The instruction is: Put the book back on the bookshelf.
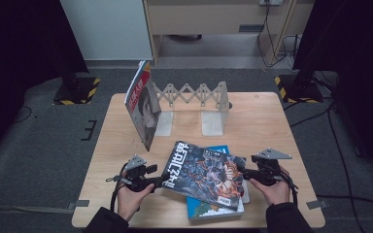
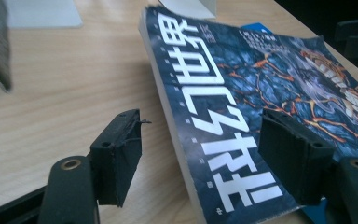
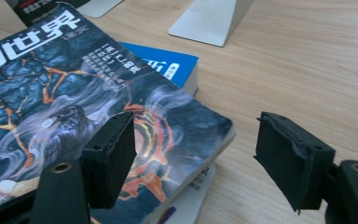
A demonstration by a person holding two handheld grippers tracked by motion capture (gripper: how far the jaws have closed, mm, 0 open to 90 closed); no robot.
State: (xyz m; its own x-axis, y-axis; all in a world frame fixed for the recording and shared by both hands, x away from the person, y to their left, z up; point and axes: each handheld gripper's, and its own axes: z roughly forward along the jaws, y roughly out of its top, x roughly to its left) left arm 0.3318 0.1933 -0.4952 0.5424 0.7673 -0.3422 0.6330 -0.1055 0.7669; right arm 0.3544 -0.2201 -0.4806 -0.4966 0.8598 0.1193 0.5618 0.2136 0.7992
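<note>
Your sleeves are dark, and each hand-held gripper (image 1: 158, 182) is black — grey three-cornered plate on top, black cable trailing, brass-ringed holes by the pads.

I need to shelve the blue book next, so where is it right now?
In the high view the blue book lies flat near the wooden table's front edge, right of centre, mostly under the dark magazine, between both grippers.

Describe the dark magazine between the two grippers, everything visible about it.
The dark magazine is a thick paperback issue with a glossy blue-black cover, orange lava-like cracks, a smoky figure and large white characters. It lies face up and askew on a blue book, near the wooden table's front edge. The left gripper straddles its spine edge, the right gripper its opposite corner; both pairs of jaws are open, not pressing.
</note>
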